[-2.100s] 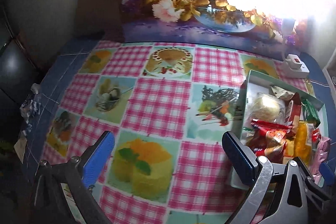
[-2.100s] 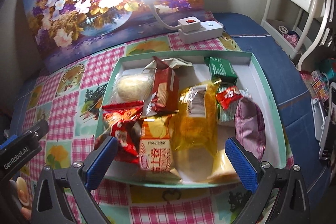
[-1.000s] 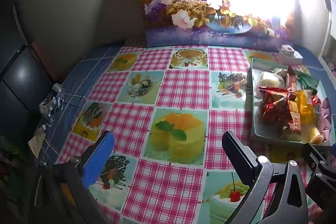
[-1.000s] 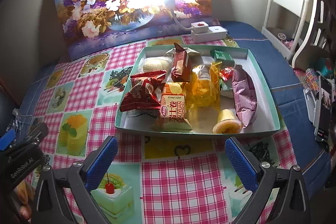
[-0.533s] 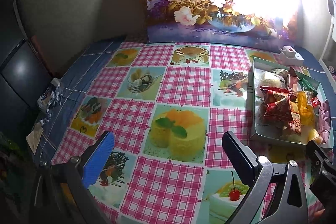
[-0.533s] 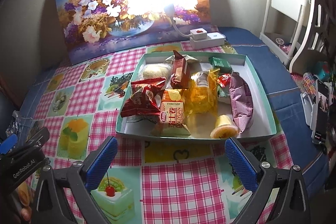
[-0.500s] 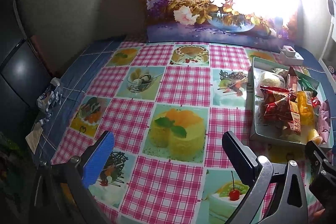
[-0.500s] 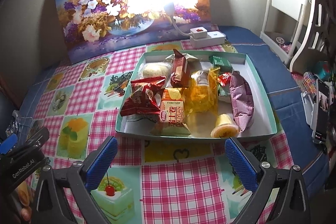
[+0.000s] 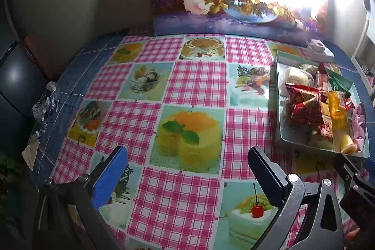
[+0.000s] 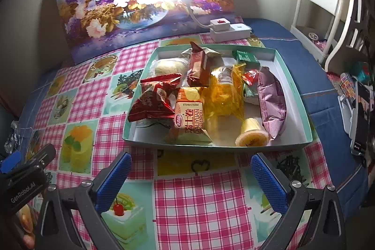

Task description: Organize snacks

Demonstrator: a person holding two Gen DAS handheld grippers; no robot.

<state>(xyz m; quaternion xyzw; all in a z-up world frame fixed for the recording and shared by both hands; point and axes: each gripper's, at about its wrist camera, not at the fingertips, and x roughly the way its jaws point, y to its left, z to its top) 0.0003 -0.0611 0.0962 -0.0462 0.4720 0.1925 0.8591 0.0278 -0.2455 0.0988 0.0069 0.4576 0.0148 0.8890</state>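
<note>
A shallow teal tray [image 10: 295, 107] with a white floor lies flat on the table, filled with snacks: a red foil bag [image 10: 153, 98] at the left, an orange carton [image 10: 190, 117] beside it, a yellow packet [image 10: 225, 91] in the middle, a purple packet [image 10: 271, 102] at the right and a small yellow cup [image 10: 252, 136] tipped near the front wall.

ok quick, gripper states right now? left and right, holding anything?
Left gripper: open, holding nothing, over the checked tablecloth.
Right gripper: open, holding nothing, just short of the snack tray.
</note>
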